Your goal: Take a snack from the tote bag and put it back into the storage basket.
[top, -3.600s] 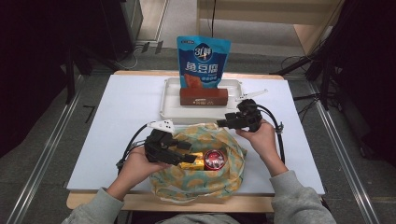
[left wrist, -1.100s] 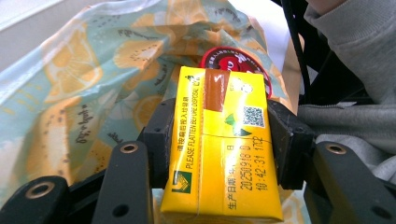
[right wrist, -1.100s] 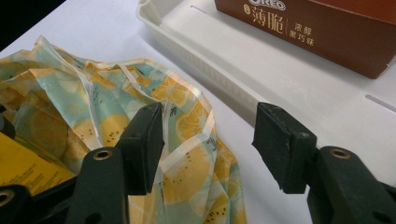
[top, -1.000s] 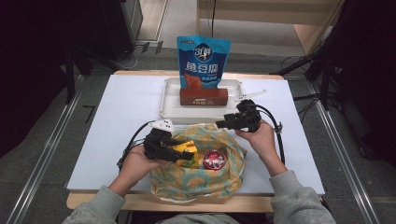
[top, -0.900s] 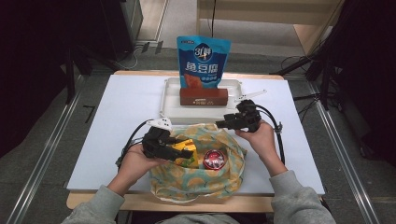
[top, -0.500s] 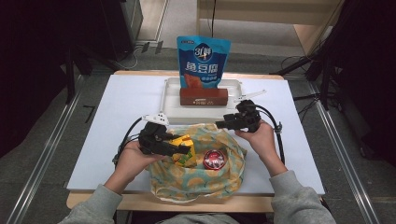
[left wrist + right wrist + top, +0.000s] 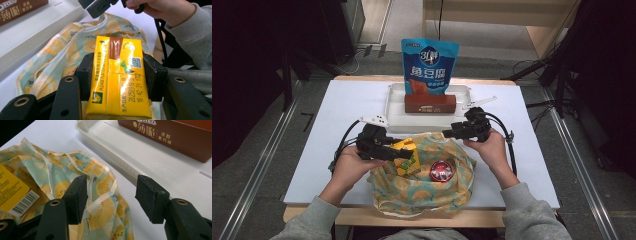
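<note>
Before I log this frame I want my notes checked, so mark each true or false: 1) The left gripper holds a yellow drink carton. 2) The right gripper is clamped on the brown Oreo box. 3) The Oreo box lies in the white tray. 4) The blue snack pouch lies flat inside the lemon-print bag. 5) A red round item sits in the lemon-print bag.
1) True: the left gripper has its jaws pressed on the yellow drink carton.
2) False: the right gripper is open over the lemon-print bag; the brown Oreo box is untouched.
3) True: it lies in the white tray.
4) False: the blue snack pouch stands upright at the tray.
5) True: the red round item sits there.
</note>
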Tool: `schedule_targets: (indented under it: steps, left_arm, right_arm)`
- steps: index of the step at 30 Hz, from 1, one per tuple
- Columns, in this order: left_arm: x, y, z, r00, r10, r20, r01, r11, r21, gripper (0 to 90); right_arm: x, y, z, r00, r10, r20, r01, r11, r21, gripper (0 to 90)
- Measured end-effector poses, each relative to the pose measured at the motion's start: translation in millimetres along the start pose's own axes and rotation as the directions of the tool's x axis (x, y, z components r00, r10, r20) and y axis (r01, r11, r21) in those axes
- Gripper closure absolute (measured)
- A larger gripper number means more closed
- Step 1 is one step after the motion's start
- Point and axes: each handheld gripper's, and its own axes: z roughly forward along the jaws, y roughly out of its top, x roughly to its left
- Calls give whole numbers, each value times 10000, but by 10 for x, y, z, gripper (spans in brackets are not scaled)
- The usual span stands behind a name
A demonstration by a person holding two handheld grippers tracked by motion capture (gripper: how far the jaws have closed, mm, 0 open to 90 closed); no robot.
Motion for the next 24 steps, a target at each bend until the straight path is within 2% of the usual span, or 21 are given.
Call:
schedule_targets:
  steps: [7, 24]
  left_arm:
    - [8, 37, -55, 9999, -158, 10, 158, 9999, -29, 513]
    - [85, 188, -384, 9990, -267, -370, 255, 9991, -332, 514]
  right_arm:
    - [-5, 1, -6, 10000, -36, -3, 36, 10000, -42, 441]
    - [8, 3, -10, 10000, -54, -34, 53, 10000, -63, 441]
